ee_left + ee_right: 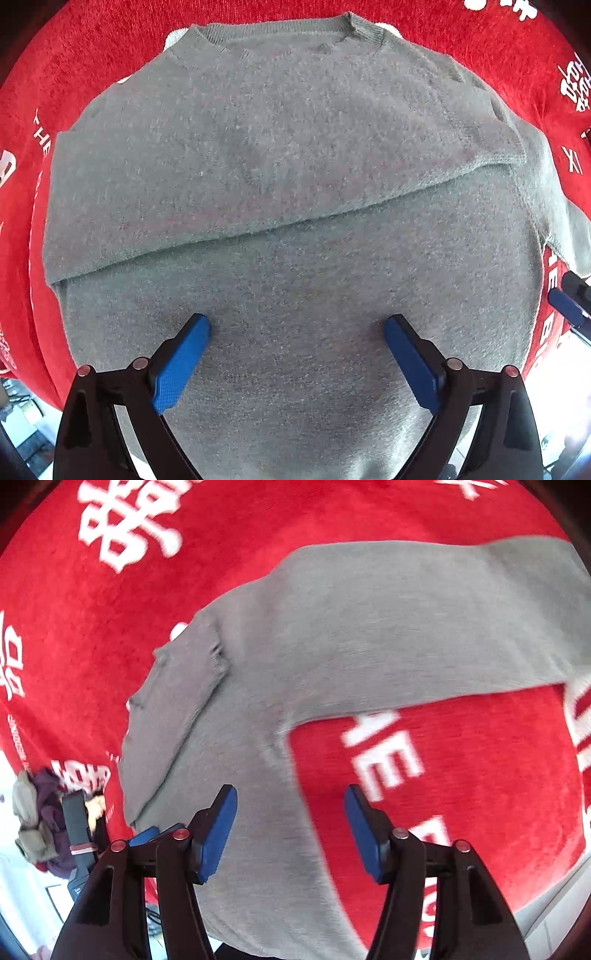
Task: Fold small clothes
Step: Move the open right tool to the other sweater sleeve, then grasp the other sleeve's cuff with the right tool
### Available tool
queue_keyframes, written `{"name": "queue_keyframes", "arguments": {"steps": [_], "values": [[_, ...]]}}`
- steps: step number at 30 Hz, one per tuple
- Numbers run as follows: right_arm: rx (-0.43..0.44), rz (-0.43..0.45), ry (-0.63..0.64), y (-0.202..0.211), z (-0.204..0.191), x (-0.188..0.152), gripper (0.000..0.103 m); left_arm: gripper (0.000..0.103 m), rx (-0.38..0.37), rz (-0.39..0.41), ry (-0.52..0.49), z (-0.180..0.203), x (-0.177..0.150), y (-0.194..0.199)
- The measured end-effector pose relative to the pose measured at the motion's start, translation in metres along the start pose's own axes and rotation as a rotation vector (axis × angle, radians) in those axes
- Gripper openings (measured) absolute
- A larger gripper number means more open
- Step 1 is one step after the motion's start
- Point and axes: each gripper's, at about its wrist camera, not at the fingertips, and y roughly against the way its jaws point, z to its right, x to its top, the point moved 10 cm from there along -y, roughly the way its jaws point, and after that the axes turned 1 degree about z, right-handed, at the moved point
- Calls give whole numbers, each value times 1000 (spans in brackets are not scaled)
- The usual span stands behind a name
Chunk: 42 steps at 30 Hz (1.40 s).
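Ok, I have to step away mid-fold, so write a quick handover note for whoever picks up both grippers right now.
Left gripper: open, empty, pointing down over the grey sweater.
Right gripper: open, empty, above the sweater's side edge.
Sweater lies flat on the red cloth, collar away from you.
Done: one sleeve is folded across the chest.
Left: the other sleeve still stretches out sideways; fold it in, then fold the body up.
A pile of other clothes sits at the cloth's edge.
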Motion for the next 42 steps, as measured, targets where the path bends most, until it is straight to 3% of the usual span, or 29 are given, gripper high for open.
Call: {"name": "queue_keyframes", "arguments": {"steps": [8,10,13,19,22,32,40,41,42], "values": [[25,90,-95,30,42,16,64,96,24,58,-94,66,25,17],[29,174,-143,48,60,28,64,96,13,88,-115,88,33,21],[86,273,-316,72,103,44,65,96,-16,118,-137,124,46,24],[112,345,-430,94,156,55,65,96,-108,136,-108,194,77,23],[149,369,-490,97,175,57,65,96,-106,151,-122,217,82,13],[316,398,-538,82,180,93,65,96,-72,156,-168,231,80,-7],[332,401,-518,88,178,117,65,96,-74,189,-188,252,88,-4],[328,396,-534,86,179,117,58,96,-65,185,-201,254,88,-6],[316,386,-556,84,181,117,34,96,-57,179,-213,254,88,-7]]}}
